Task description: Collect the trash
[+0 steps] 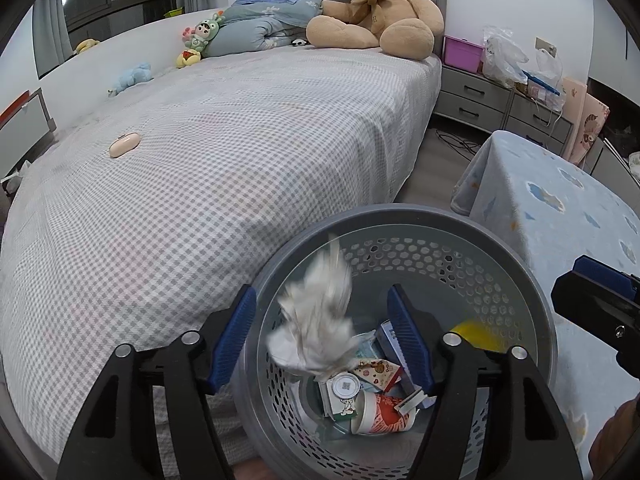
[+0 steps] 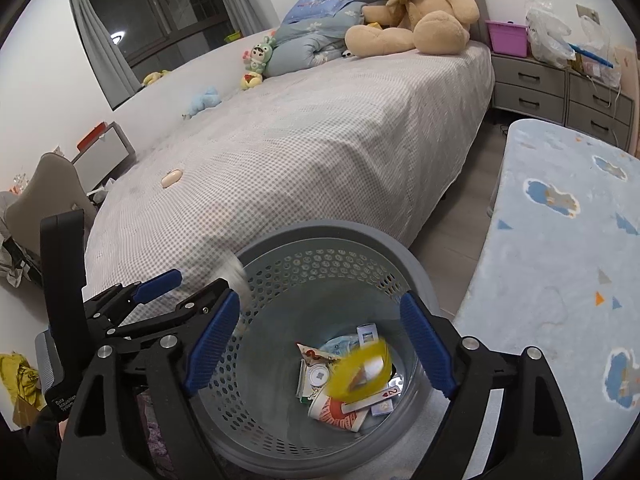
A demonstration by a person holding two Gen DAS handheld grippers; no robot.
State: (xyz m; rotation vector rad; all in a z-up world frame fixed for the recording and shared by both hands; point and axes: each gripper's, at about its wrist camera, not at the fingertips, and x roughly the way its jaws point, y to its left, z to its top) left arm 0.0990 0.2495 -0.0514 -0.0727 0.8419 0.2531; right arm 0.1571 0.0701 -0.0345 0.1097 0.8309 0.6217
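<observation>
Both claws released over the bin.
We see the left gripper [image 1: 324,336] spread around blurred white tissue [image 1: 316,328], the right gripper [image 2: 320,340] around a yellow scrap [image 2: 362,372], above the grey basket [image 2: 416,276].

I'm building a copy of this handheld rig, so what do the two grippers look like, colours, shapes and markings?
Both match: the left gripper and right gripper have angular black plastic arms with slot cut-outs, round silver bolts at the pivots, and two long ribbed blue finger pads. In the right wrist view the left gripper's body bears small white lettering, too small to read fully. No cables are visible.
</observation>
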